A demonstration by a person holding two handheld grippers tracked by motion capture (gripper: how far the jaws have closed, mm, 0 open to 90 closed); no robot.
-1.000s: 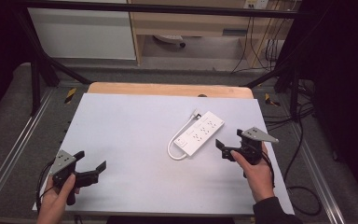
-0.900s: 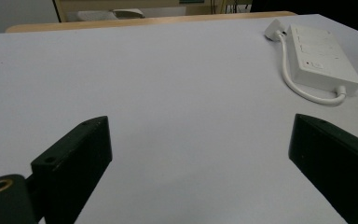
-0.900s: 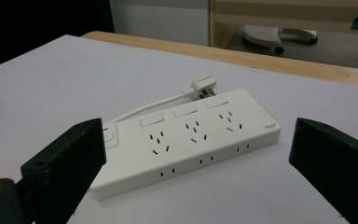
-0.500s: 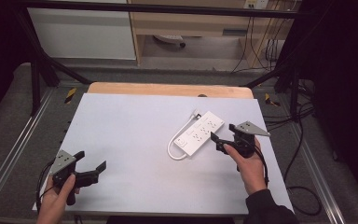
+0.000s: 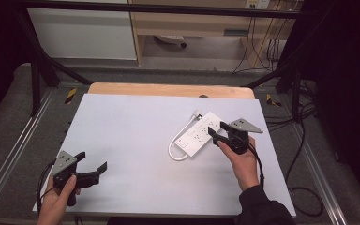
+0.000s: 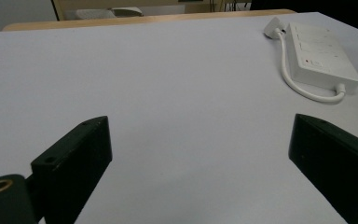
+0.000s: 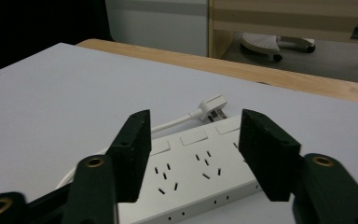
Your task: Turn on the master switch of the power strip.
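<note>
While the white power strip (image 5: 198,135) is lying on the right half of the pale worktop (image 5: 131,131) with its cord (image 5: 177,142) looped beside it, the right tool (image 5: 218,131) is hovering over its near end, jaws parted, and the left tool (image 5: 93,168) is sitting wide open near the front left corner.

A white-topped table (image 5: 136,136) carries a white power strip (image 5: 199,134) with its looped cord.
</note>
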